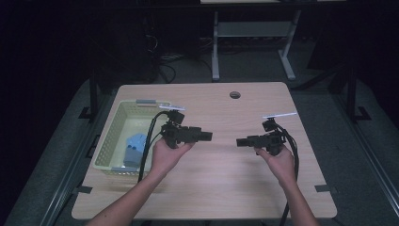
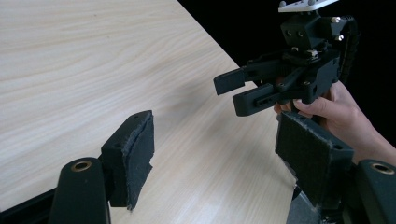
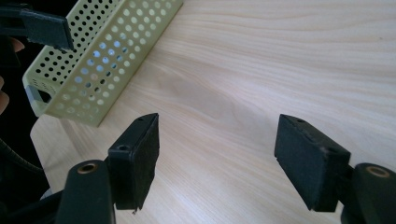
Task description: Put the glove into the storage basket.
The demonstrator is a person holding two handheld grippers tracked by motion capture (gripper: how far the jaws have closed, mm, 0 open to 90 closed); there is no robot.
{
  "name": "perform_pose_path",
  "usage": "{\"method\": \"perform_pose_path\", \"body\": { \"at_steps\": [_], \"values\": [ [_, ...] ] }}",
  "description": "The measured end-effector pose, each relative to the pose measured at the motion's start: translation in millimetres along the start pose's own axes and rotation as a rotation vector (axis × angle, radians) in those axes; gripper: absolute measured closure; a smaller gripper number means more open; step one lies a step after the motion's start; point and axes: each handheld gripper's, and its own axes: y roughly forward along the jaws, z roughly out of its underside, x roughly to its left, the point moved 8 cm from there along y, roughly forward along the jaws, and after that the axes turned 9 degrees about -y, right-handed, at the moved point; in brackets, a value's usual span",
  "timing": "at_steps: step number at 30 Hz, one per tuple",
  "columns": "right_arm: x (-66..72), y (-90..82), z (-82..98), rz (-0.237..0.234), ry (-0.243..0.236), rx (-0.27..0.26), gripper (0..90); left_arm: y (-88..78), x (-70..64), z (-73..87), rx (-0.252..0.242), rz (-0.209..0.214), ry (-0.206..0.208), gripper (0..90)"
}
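Forearms come in from the bottom of the high view, w/ our left hand [image 1: 165, 153] and right hand [image 1: 278, 160] each around a gripper above the wooden table [image 1: 221, 188]. Left gripper [image 1: 207, 136] has its jaws spread wide w/ nothing between them; in its own view the pads [image 2: 140, 154] frame bare wood. Right gripper [image 1: 241, 141] is spread too, also empty (its pads [image 3: 142, 158] stand well apart over the tabletop). Tips point at each other across a gap near the table's middle, neither touching anything.

We take the blue blocks [image 1: 134, 147] as the thing to fetch: they lie in the near end of the yellow perforated basket [image 1: 109, 136], at the table's left, just beside our left hand. Right gripper is well apart from them.

What could go wrong from here, as we judge it:
- basket wall stands between the left gripper and the blocks, so a low sideways reach could knock the rim & shove the light basket toward the table edge
- left gripper's cable [image 1: 147, 146] drapes across the basket's near corner; swinging the hand may drag it over the blocks or snag the rim
- both grippers moving inward at once could clash tip to tip
- blocks look stacked loosely, approx two pieces, so a pinch on one may tip the other
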Motion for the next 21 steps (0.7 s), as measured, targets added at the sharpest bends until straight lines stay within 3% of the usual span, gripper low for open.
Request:
{"method": "perform_pose_path", "body": {
  "at_steps": [9,14,19,21],
  "values": [
    [-8.9,-8.5,14.1,-0.007,0.021,-0.008,30.4,15.4,-1.7,16.3,0.021,0.03,-0.011,28.0],
    [-18.5,-10.9,27.0,0.002,0.051,-0.001,30.0,20.4,-2.1,24.0,0.023,0.035,0.012,25.6],
    [-19.3,-13.4,32.8,-0.012,0.061,-0.003,29.8,24.4,-3.3,34.1,0.029,0.043,0.022,24.9],
    [-19.2,-15.9,37.3,-0.019,0.063,0.001,29.2,26.6,-4.1,41.6,0.036,0.035,0.05,24.8]
  ]
}}
